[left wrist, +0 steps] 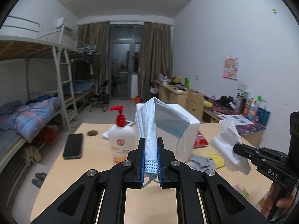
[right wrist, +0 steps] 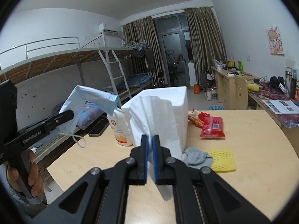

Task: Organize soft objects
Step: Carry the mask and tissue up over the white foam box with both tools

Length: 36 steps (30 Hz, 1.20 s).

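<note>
A pleated blue face mask [left wrist: 149, 130], folded over and drooping, is pinched upright in the left tongs [left wrist: 151, 160], its ear loops partly hidden below the pads. A crumpled white tissue [right wrist: 149, 115] is clamped in the right tongs [right wrist: 150, 156]. Both are held above the pale wooden surface [right wrist: 243, 177], where a grey sock [right wrist: 196, 157], yellow foam net [right wrist: 222, 159] and white foam box [right wrist: 179, 108] are seen.

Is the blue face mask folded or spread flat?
Folded: the face mask drapes doubled over above the left tool, which pinches it, ear loop dangling.
</note>
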Motion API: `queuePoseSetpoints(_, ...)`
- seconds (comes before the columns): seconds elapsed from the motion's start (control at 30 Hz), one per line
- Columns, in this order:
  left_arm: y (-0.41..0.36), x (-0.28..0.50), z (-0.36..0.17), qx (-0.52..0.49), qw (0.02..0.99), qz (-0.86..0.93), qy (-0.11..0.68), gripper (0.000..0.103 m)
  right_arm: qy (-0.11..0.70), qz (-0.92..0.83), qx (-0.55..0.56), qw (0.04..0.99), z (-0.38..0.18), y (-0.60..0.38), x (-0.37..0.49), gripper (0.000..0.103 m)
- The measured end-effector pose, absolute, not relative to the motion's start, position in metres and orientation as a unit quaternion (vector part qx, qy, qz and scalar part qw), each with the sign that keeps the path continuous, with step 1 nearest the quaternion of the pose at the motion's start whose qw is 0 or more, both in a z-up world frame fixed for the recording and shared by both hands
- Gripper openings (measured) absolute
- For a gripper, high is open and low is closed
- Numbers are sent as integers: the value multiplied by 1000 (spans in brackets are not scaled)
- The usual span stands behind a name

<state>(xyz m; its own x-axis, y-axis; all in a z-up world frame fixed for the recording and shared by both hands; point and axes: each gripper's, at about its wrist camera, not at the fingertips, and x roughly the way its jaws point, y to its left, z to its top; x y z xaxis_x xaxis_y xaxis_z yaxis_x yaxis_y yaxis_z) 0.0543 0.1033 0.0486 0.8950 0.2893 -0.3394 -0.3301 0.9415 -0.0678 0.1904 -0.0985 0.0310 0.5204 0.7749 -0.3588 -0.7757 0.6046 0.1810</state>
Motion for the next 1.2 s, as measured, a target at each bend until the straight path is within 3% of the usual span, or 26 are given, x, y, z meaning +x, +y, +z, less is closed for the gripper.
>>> queuePoseSetpoints(0.7,112,51,45,-71,968,166,173,11,187,445,-30,875,41,-76,178,7)
queuePoseSetpoints(1.2,108,82,74,-54,974,152,159,11,166,436,-39,883,68,-71,192,7)
